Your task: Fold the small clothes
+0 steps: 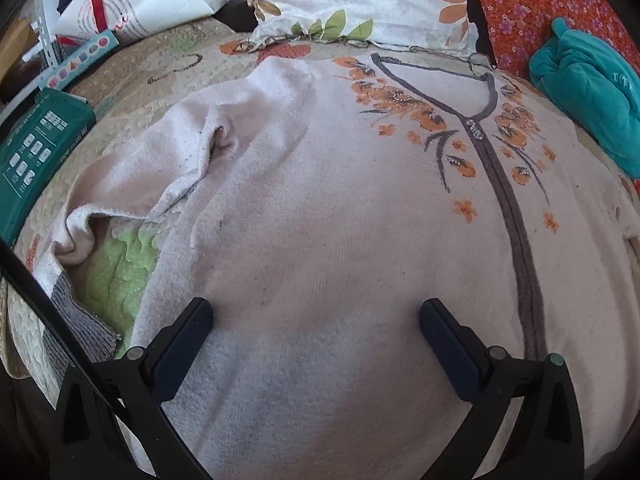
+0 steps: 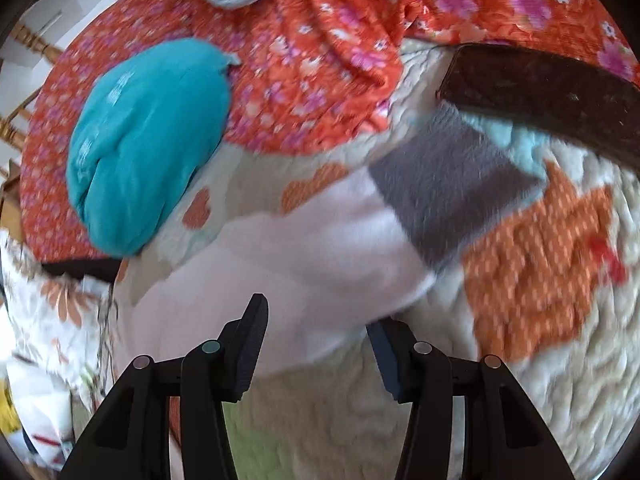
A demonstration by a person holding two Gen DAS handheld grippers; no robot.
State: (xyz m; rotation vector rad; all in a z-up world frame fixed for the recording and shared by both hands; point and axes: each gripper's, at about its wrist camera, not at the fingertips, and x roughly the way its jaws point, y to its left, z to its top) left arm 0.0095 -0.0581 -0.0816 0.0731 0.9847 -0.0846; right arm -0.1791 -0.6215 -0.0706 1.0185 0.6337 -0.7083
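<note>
A pale pink cardigan (image 1: pixel 328 216) with orange flowers and a grey placket lies face up, spread on a quilted bed. Its left sleeve is bunched, its grey cuff (image 1: pixel 76 320) lying at the lower left. My left gripper (image 1: pixel 316 312) is open just above the cardigan's lower body, holding nothing. In the right wrist view the other sleeve (image 2: pixel 304 248) stretches out, ending in a grey cuff (image 2: pixel 448 196). My right gripper (image 2: pixel 320 320) is open with its jaws either side of the sleeve's near edge. That view is blurred.
A folded teal garment (image 1: pixel 588 92) (image 2: pixel 144 140) lies on an orange floral cloth (image 2: pixel 320 60). A floral pillow (image 1: pixel 360 0), a green box (image 1: pixel 36 148) and a white bag (image 1: pixel 140 0) line the bed. A dark flat object (image 2: pixel 552 92) lies at the far right.
</note>
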